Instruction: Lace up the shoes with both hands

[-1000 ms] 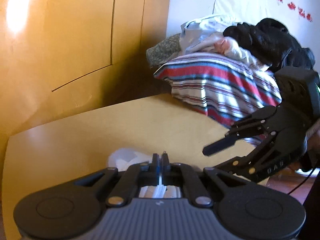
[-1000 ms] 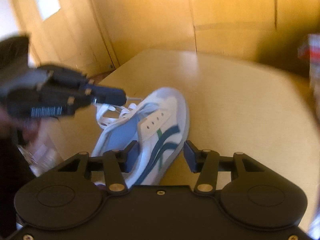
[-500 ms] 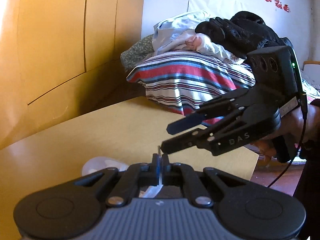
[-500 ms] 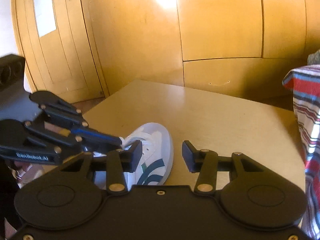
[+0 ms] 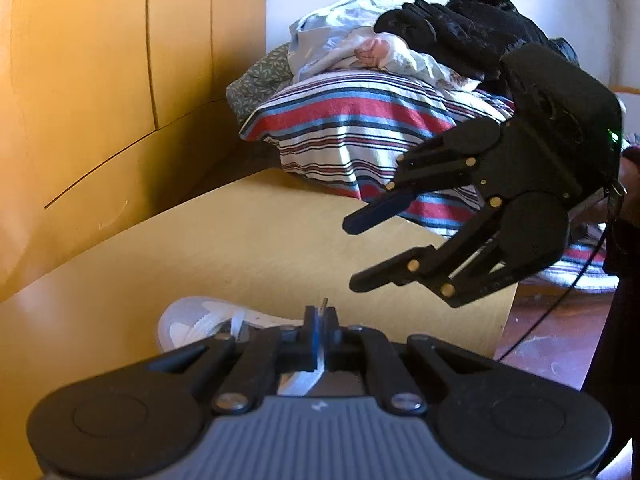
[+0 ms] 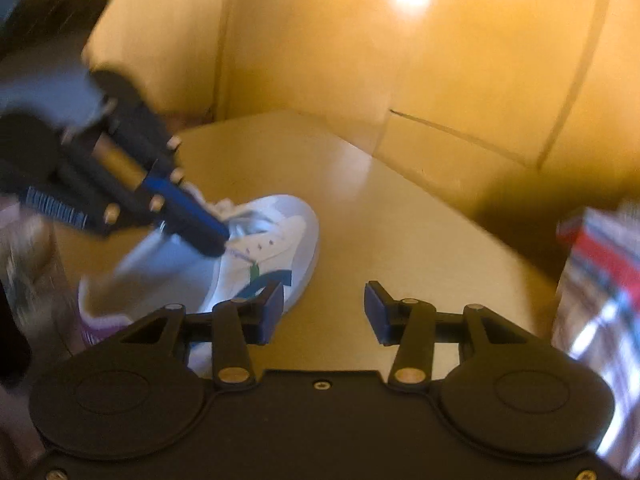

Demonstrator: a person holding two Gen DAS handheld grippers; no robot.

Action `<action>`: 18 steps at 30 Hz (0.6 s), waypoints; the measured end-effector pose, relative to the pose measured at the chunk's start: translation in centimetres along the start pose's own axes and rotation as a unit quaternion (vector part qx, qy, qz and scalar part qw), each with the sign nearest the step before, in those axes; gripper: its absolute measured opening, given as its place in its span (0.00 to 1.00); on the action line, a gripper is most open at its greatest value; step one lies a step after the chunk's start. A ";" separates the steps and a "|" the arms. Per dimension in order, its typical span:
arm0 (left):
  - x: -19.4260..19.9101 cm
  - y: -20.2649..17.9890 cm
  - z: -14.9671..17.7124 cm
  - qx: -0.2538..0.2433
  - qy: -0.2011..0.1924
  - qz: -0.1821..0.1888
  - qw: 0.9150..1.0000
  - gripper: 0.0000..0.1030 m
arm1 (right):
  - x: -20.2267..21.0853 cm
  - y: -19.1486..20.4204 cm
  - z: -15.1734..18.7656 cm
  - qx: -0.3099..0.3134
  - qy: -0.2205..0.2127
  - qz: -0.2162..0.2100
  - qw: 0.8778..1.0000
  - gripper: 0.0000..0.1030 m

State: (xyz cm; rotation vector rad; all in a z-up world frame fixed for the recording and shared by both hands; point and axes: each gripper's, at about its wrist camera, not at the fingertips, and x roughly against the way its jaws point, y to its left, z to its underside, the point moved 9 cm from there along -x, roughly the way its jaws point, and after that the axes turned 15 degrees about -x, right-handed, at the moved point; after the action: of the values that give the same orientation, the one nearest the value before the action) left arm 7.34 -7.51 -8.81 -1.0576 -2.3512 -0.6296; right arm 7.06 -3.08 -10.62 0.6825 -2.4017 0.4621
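A white sneaker [image 6: 280,240] with blue-green stripes lies on the yellow table [image 6: 400,240]; the left wrist view shows only its toe [image 5: 192,320]. My left gripper [image 5: 319,316] is shut on the white lace [image 5: 304,384], whose tip sticks up between the pads. In the blurred right wrist view, the left gripper [image 6: 212,240] hovers over the eyelets. My right gripper [image 6: 324,312] is above the table beside the shoe, its jaws closing with nothing between them. Seen from the left wrist, the right gripper [image 5: 356,252] hangs to the right of the lace tip, apart from it.
A striped blanket [image 5: 352,120] with clothes and a black garment [image 5: 460,32] piled on it sits beyond the table's far edge. Yellow wooden panels [image 5: 80,80] stand on the left. The table's right edge [image 5: 508,312] drops to a reddish floor.
The right gripper has rolled and drawn away to the right of the lace tip, which its lower finger was nearly touching. The left gripper still grips the lace.
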 end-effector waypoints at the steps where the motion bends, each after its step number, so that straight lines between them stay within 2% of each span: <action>1: 0.0 -0.1 0.0 -0.005 0.001 0.001 1.000 0.02 | 0.1 0.2 -0.1 0.021 -0.002 0.001 1.000 0.32; 3: 0.0 -0.5 -0.1 -0.020 0.002 0.000 1.000 0.02 | -0.1 1.7 0.1 0.104 0.004 0.003 0.995 0.29; 7: 0.0 -1.2 -0.3 -0.037 0.003 0.010 0.999 0.02 | -1.4 3.2 0.4 0.188 0.022 -0.005 0.982 0.28; 12: 0.2 -1.3 -0.5 -0.037 -0.003 0.015 0.999 0.02 | -1.4 4.2 0.5 0.222 0.021 -0.017 0.975 0.28; 14: 0.3 -1.4 -0.6 -0.036 -0.006 0.018 0.999 0.02 | -1.6 4.4 0.7 0.229 0.032 -0.018 0.973 0.13; 18: 0.3 -1.6 -0.8 -0.038 -0.009 0.022 0.999 0.02 | -1.4 4.8 0.7 0.235 0.035 -0.021 0.971 0.12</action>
State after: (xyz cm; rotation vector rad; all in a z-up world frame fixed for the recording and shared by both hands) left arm 6.09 -8.80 -8.35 -1.1483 -2.3295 -0.7007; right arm 5.02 0.97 -12.79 0.8964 -2.2203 1.0373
